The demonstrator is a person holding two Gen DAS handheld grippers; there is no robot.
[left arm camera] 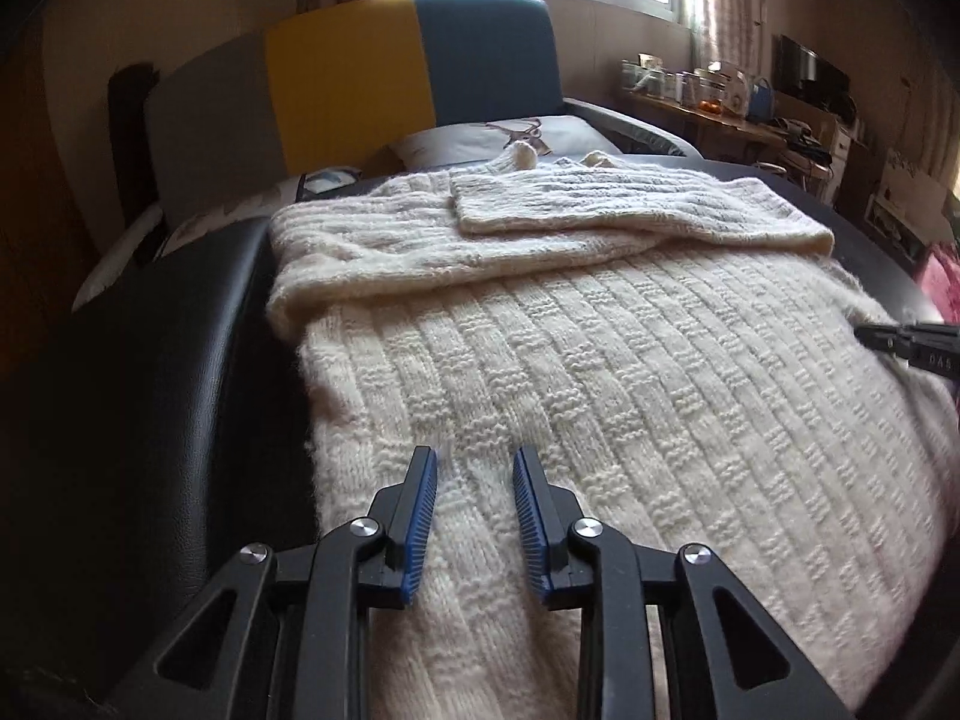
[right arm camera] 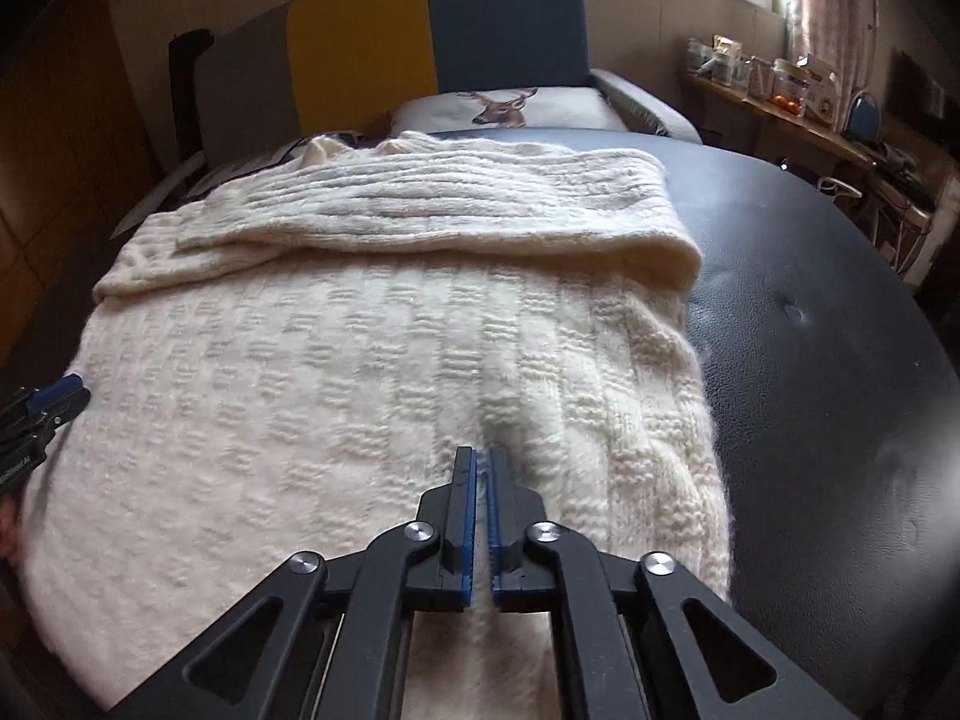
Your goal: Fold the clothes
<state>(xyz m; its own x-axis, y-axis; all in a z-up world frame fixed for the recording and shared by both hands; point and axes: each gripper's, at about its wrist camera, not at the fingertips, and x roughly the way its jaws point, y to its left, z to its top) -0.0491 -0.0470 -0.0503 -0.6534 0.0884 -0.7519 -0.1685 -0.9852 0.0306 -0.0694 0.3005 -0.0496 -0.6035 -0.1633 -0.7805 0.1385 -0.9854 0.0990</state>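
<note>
1. The right claw (right arm camera: 482,468) is clenched on a pinch of the sweater (right arm camera: 336,372) at its near hem, towards the right edge; a sliver of cream knit shows between the blue pads. The left claw (left arm camera: 475,468) is released, its jaws standing apart over the near hem on the left side, gripping nothing.
2. Risk, as I judge it: if the fold starts with only one corner held, the hem would lift unevenly and the body would twist or bunch instead of turning over flat.
3. The knit is thick and fuzzy, so a shallow pinch could slide out of the pads partway through a lift, or catch only the top layer and leave the bottom one behind.
4. The sleeves (left arm camera: 576,210) are already folded across the chest at the far end. Dragging the hem rather than lifting it could pull those loose.
5. The black table (right arm camera: 840,330) looks slick, so the whole sweater may slide when tugged.
6. The sweater lies flat on the table, hem nearest, collar far. It is cream, with a ribbed and basket-weave pattern, soft and heavy-looking, with fluffy edges.
</note>
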